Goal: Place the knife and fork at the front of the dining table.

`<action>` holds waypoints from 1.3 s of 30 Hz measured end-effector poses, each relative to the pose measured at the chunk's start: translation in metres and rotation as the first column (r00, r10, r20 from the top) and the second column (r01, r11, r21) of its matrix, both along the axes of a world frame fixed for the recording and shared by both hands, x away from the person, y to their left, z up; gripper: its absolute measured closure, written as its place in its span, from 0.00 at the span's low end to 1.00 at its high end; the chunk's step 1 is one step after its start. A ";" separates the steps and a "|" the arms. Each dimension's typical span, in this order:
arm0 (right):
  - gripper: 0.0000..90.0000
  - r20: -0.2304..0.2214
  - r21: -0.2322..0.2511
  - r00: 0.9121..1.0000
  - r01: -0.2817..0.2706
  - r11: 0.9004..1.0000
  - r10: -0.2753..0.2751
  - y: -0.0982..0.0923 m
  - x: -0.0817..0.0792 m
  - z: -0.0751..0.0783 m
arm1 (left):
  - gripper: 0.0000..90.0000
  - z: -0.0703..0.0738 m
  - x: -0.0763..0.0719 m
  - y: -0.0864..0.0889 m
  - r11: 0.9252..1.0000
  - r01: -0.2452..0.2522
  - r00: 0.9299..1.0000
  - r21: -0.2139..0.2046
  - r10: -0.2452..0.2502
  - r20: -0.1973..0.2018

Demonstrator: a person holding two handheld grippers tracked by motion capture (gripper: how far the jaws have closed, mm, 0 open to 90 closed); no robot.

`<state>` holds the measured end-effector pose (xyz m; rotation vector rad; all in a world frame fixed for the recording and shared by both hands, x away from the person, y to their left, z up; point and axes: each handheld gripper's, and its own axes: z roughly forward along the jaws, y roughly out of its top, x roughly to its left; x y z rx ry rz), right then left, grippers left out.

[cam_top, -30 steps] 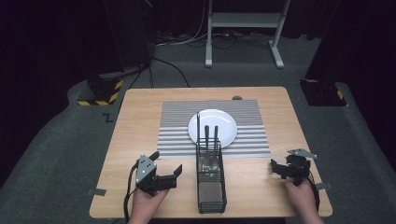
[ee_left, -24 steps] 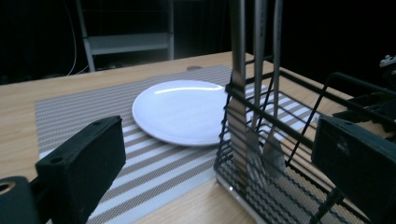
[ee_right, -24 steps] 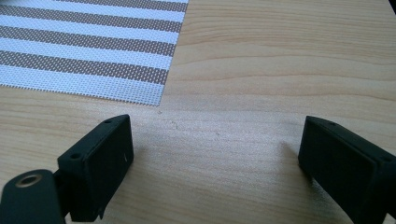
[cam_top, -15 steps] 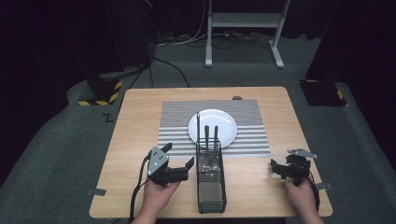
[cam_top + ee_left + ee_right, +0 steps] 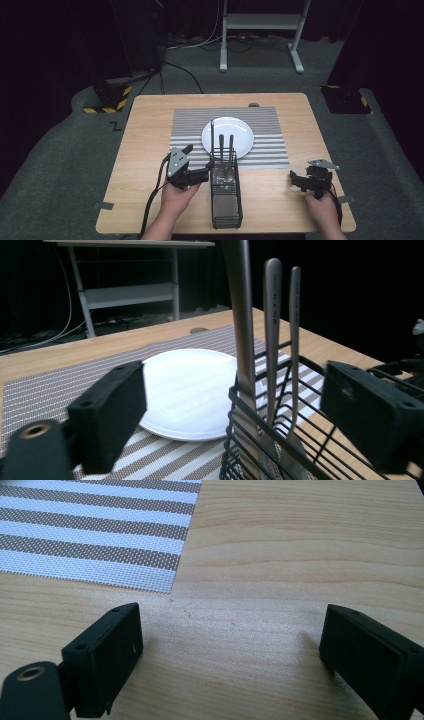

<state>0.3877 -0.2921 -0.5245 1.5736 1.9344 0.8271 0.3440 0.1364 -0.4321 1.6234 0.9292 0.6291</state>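
A black wire basket (image 5: 226,200) stands at the table's front middle, with three metal utensil handles (image 5: 222,145) upright at its far end. My left gripper (image 5: 196,164) is close to the basket's left side. Its jaws have just been closing a little and are still open. In the left gripper view the handles (image 5: 272,335) and the basket's rim (image 5: 260,410) sit between my left gripper's (image 5: 235,385) pads, untouched. A white plate (image 5: 227,135) lies on a striped placemat (image 5: 190,125). My right gripper (image 5: 300,181) (image 5: 230,630) rests open over bare wood at the front right.
The wooden table (image 5: 150,115) has bare strips left and right of the placemat. The placemat's corner (image 5: 100,530) lies just beyond my right gripper. A small dark knob (image 5: 254,105) sits at the table's far edge. A metal stand (image 5: 260,30) is on the floor behind.
My left gripper has moved right and away from the front edge, up to the basket's left side. The right gripper has stayed put.
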 end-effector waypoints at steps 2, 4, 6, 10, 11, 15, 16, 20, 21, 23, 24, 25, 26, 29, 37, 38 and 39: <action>0.11 0.000 0.001 1.000 0.001 1.000 -0.001 0.000 0.000 0.000 | 0.21 0.001 0.005 -0.002 1.000 0.004 1.000 0.001 -0.004 -0.006; 0.11 0.000 0.000 1.000 0.001 1.000 -0.001 0.000 0.000 0.000 | 0.25 0.003 0.008 -0.006 1.000 -0.001 1.000 0.019 0.001 0.003; 0.11 0.000 0.001 1.000 0.001 1.000 -0.001 0.000 0.000 0.000 | 0.31 0.004 0.009 -0.007 1.000 -0.001 1.000 0.026 0.001 0.009; 0.11 0.000 0.001 1.000 0.001 1.000 -0.001 0.000 0.000 0.000 | 0.44 0.007 0.012 -0.014 0.999 0.004 1.000 0.042 -0.006 0.031; 0.11 0.000 0.001 1.000 0.001 1.000 -0.001 0.000 0.000 0.000 | 0.47 0.007 0.012 -0.014 0.999 0.004 1.000 0.042 -0.006 0.031; 0.11 0.000 0.000 1.000 0.001 1.000 -0.001 0.000 0.000 0.000 | 0.57 0.006 0.016 -0.018 0.999 -0.005 1.000 0.050 0.004 0.023; 0.11 0.000 0.001 1.000 0.001 1.000 -0.001 0.000 0.000 0.000 | 0.57 0.006 0.017 -0.018 0.999 -0.008 1.000 0.050 0.007 0.022; 0.11 0.000 0.001 1.000 0.001 1.000 -0.001 0.000 0.000 0.000 | 0.68 0.005 0.019 -0.020 0.999 -0.019 1.000 0.051 0.018 0.015; 0.11 0.000 0.000 1.000 0.000 1.000 0.000 0.000 0.000 0.000 | 0.73 0.005 0.019 -0.021 0.999 -0.014 1.000 0.048 0.013 0.016; 0.11 0.000 0.001 1.000 0.001 1.000 -0.001 0.000 0.000 0.000 | 0.75 0.005 0.019 -0.022 0.999 -0.012 1.000 0.047 0.011 0.014; 0.11 0.000 0.001 1.000 0.001 1.000 -0.001 0.000 0.000 0.000 | 0.78 0.005 0.018 -0.023 0.999 -0.010 1.000 0.042 0.009 0.012; 0.11 0.000 0.001 1.000 0.001 1.000 -0.001 0.000 0.000 0.000 | 0.80 0.005 0.018 -0.024 0.999 -0.008 1.000 0.040 0.008 0.010; 0.11 0.000 0.000 1.000 0.000 1.000 0.000 0.000 0.000 0.000 | 0.85 0.005 0.018 -0.024 1.000 -0.007 1.000 0.029 0.006 0.005; 0.11 0.000 0.000 1.000 0.001 1.000 -0.001 0.000 0.000 0.000 | 0.87 0.005 0.016 -0.026 1.000 -0.022 1.000 0.019 0.022 -0.002; 0.11 0.000 0.000 1.000 0.000 1.000 0.000 0.000 0.000 0.000 | 0.89 0.006 0.007 -0.032 0.999 -0.051 0.999 -0.008 0.051 -0.009; 0.11 0.000 0.000 1.000 0.000 1.000 0.000 0.000 0.000 0.000 | 0.89 0.007 0.006 -0.033 0.999 -0.052 0.999 -0.005 0.052 -0.004; 0.11 0.000 0.001 1.000 0.001 1.000 -0.001 0.000 0.000 0.000 | 0.90 0.007 0.005 -0.034 0.998 -0.056 0.998 -0.003 0.056 0.003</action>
